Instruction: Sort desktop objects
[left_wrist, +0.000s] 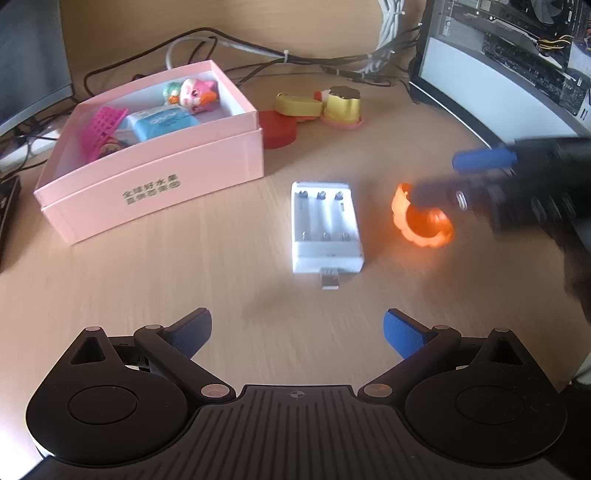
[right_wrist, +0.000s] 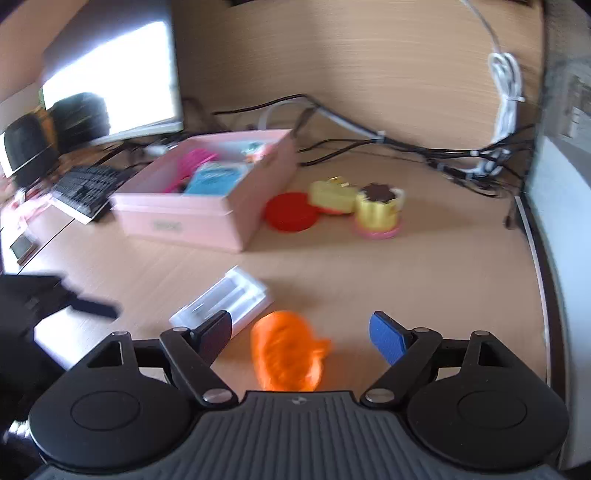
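Note:
A pink box sits at the left of the desk with a pink basket, a blue pack and a pink duck toy inside; it also shows in the right wrist view. A white battery charger lies mid-desk. An orange shell-shaped toy lies to its right. My right gripper is open and straddles the orange toy, blurred by motion. My left gripper is open and empty, short of the charger.
A red lid, a yellow toy and a yellow cup toy stand behind the box. Cables run along the back. A monitor stands at the right. A keyboard lies at far left.

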